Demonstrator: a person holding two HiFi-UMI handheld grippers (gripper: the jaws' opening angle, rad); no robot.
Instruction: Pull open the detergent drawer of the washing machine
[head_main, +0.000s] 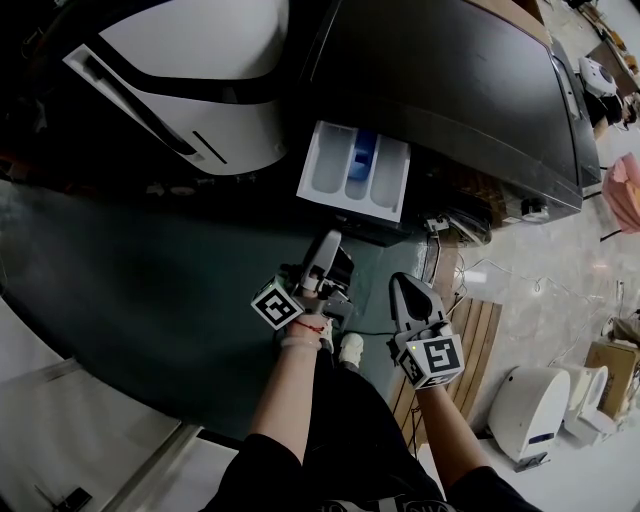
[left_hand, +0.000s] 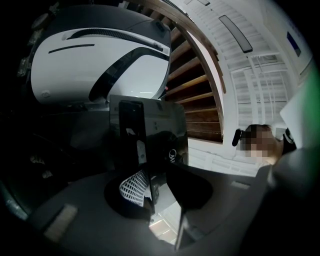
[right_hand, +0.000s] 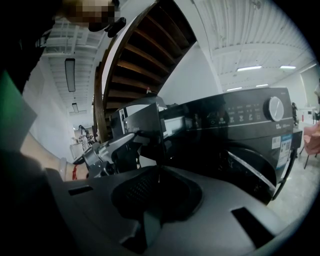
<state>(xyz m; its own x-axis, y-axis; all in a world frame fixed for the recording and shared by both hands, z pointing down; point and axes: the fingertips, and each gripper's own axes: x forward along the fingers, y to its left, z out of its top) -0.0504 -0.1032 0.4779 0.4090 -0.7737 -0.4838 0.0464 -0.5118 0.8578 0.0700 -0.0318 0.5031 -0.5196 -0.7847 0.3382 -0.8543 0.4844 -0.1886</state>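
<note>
The black washing machine (head_main: 450, 90) stands at the upper right. Its detergent drawer (head_main: 355, 170) is pulled far out, showing white compartments and a blue insert. My left gripper (head_main: 335, 243) reaches up to the drawer's dark front edge. In the left gripper view that dark front panel (left_hand: 162, 132) stands between the spread fingers (left_hand: 132, 130), and the left gripper (left_hand: 155, 125) is closed on it. My right gripper (head_main: 400, 282) hangs lower and to the right, shut and empty. In the right gripper view, the right gripper (right_hand: 160, 130) points at the machine (right_hand: 240, 130), with the drawer (right_hand: 175, 122) jutting out.
A white appliance with a black band (head_main: 190, 80) stands left of the machine. A wooden slatted board (head_main: 470, 340) lies on the floor under my right arm. White units (head_main: 535, 410) and a cardboard box (head_main: 605, 375) sit at the lower right. A wooden staircase (left_hand: 195, 85) rises behind.
</note>
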